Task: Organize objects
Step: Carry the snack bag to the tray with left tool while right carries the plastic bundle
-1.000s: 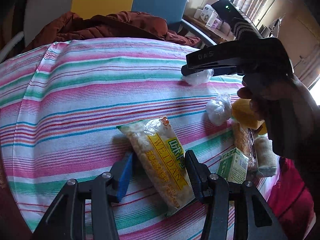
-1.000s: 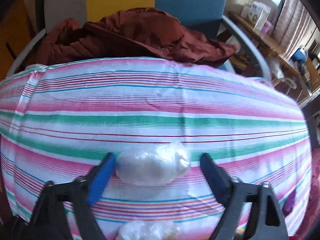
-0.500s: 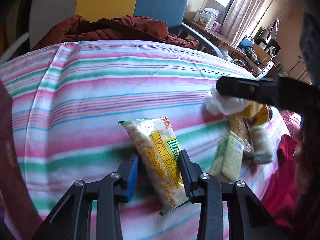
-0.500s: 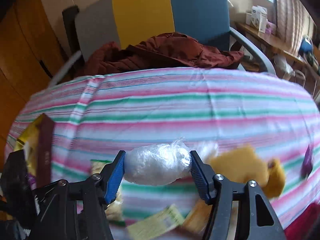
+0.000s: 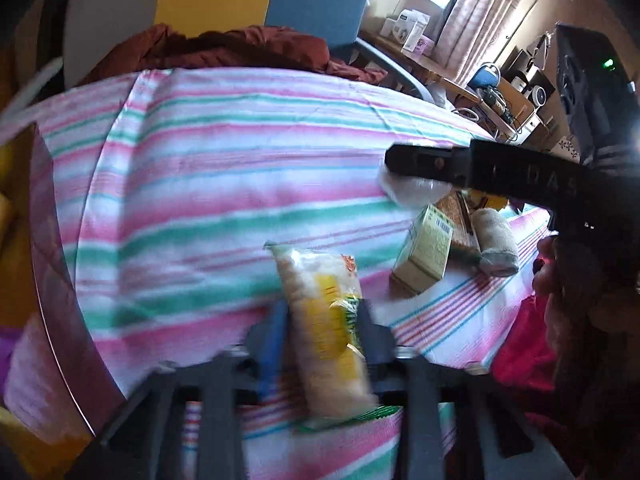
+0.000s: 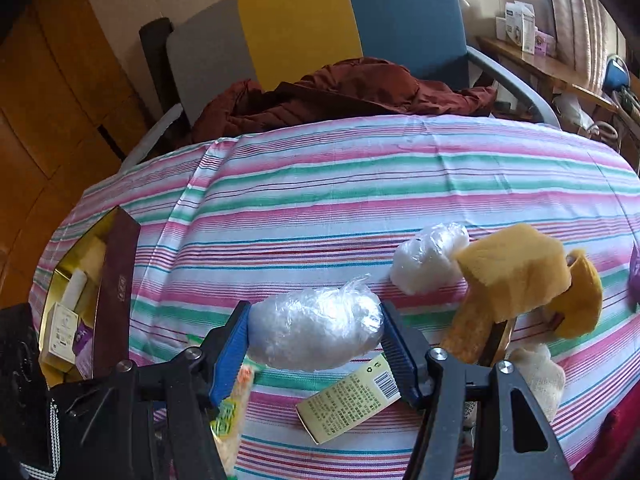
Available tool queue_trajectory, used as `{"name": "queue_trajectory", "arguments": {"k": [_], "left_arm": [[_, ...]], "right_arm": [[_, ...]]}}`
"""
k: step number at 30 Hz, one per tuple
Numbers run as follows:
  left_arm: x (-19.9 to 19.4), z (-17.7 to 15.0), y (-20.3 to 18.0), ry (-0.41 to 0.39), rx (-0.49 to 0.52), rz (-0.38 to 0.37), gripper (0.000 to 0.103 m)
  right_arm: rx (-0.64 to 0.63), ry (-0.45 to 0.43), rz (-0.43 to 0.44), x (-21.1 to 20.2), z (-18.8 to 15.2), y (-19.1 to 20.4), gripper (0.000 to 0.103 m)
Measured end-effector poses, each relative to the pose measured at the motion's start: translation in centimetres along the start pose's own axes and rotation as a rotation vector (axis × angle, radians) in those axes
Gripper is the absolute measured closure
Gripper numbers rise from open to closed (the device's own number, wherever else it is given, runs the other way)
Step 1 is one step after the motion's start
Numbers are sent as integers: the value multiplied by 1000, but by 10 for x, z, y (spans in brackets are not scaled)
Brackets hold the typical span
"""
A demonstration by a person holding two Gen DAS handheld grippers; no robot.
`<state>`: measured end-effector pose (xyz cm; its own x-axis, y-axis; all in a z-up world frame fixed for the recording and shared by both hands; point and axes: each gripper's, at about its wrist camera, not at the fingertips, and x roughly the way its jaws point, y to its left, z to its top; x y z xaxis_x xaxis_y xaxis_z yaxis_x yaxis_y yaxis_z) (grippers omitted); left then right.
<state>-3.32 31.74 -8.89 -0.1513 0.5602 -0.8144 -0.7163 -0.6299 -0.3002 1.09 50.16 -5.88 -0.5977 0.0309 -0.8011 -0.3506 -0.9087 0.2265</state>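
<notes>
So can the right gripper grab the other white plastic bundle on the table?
Probably not yet: the right gripper is shut on a white plastic-wrapped bundle. The second bundle lies uncovered just beyond, beside the yellow plush toy.

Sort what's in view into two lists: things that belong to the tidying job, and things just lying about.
Job:
- plastic-wrapped white bundle, clamped in right gripper
- yellow snack bag, between left gripper jaws
- second white bundle
- green carton
- open box

Lying about:
- red jacket
- chair
- striped cloth
</notes>
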Motion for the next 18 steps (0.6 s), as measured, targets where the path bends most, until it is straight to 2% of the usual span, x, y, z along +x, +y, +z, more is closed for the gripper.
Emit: {"name": "queue_trajectory", "arguments": {"k": [1, 7, 11, 14, 15, 18], "left_arm": [[0, -2, 0, -2, -4, 15, 37], [-7, -8, -8, 7, -2, 22, 32], [8, -13, -20, 37, 60, 85, 33], [21, -18, -36, 13, 182, 191, 43], [22, -19, -40, 1, 205, 207, 51], [19, -19, -39, -3, 187, 186, 57]], "right_arm": [[1, -1, 0, 0, 0, 0, 40], [2, -11, 3, -2, 2, -1, 39], [-10, -19, 9, -4, 4, 1, 39], [-32, -23, 6, -5, 3, 6, 39], [-48, -24, 2, -4, 3, 8, 39], [-83, -27, -9, -3, 3, 13, 39]]}}
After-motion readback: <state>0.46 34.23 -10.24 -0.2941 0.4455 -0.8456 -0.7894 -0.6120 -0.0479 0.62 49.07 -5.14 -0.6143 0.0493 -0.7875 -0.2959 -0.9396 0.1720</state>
